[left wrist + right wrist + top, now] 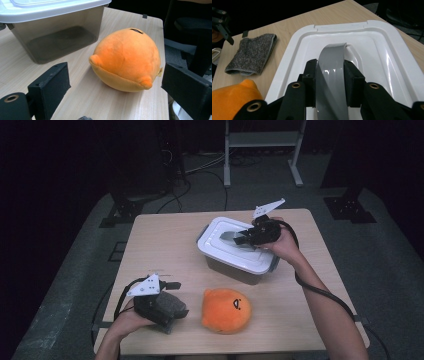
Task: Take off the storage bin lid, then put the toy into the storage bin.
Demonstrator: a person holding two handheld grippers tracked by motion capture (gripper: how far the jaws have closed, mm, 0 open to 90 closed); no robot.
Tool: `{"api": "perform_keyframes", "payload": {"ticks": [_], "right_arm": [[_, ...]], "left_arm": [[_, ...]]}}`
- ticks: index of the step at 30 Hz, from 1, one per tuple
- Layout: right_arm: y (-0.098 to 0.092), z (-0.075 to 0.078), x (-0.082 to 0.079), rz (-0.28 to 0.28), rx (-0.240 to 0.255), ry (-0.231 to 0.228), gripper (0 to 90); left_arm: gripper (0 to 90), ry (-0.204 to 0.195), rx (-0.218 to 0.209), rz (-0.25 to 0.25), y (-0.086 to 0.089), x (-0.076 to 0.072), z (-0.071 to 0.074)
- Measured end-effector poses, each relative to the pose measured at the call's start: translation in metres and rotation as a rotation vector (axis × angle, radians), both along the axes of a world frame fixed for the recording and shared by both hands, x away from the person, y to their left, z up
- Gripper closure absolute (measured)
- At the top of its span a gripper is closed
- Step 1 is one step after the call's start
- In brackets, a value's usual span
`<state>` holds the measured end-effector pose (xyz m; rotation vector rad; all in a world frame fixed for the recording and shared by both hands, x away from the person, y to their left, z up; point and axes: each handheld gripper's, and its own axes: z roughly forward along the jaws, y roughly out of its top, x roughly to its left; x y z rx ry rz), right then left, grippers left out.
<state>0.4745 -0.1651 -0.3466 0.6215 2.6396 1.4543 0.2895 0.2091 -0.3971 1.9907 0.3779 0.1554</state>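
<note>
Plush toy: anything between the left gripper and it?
Nothing visible. In the left gripper view the orange plush toy sits on bare table straight ahead of the open left gripper. The lidded box stands off to one side. The right gripper is shut on the lid's grey handle.

White lid (grey handle raised), on box

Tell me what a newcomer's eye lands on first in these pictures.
First the orange plush toy, bright against the pale table near its front edge. Next the white lid of the grey storage box behind it, where the right gripper is shut on the lid's grey handle. The left gripper waits open at front left, over a grey cloth.
</note>
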Motion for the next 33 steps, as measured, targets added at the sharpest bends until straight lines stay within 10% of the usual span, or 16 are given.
{"api": "perform_keyframes", "payload": {"ticks": [33], "right_arm": [[0.03, 0.0, -0.003, 0.063, 0.0, 0.02, 66.3]], "left_arm": [[7.2, -0.005, -0.003, -0.004, 0.001, -0.002, 0.002]]}}
